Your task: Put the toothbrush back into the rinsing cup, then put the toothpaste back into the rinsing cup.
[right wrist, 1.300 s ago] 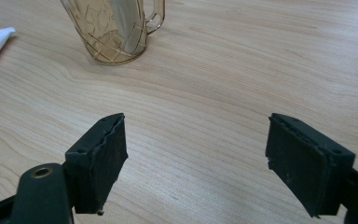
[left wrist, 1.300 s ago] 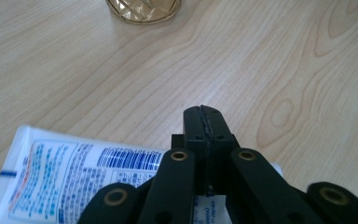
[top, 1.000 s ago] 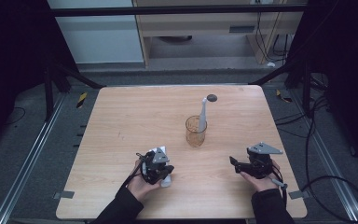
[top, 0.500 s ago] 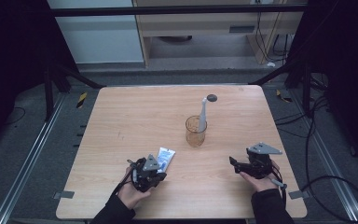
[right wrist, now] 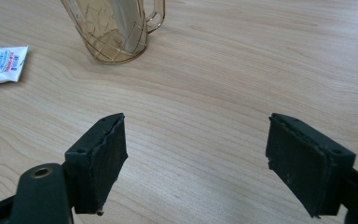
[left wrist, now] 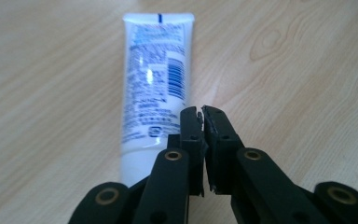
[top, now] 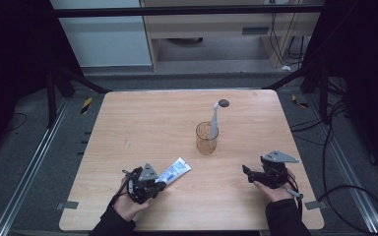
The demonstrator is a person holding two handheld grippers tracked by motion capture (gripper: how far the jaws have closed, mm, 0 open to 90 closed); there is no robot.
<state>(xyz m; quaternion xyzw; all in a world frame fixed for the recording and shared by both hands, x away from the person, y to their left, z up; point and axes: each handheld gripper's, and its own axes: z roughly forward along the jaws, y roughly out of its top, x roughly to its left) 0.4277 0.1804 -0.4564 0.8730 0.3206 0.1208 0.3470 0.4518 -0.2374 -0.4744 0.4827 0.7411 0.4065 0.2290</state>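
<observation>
A white toothpaste tube point(top: 175, 171) lies flat on the wooden table point(top: 142, 123), crimped end pointing away from me. My left gripper point(top: 158, 186) sits at its cap end. In the left gripper view the tube point(left wrist: 154, 79) lies just left of and under the left gripper point(left wrist: 202, 112). Its jaws have just been opening and stand a slit apart with nothing between them. My right gripper point(top: 246, 172) rests near the front right, and its view shows the right gripper point(right wrist: 196, 154) open wide over bare wood. A clear amber cup point(top: 206, 140) holds a white toothbrush point(top: 214, 118).
A small dark disc point(top: 223, 103) lies on the table behind the cup. The cup point(right wrist: 116, 32) and the tube's end point(right wrist: 0, 65) appear at the top left of the right gripper view. Metal rails and cables run along the floor beside the table.
The left gripper has let go of the tube and drawn back to the left and toward me. The tube now lies flat on the table. The right gripper has kept still.
</observation>
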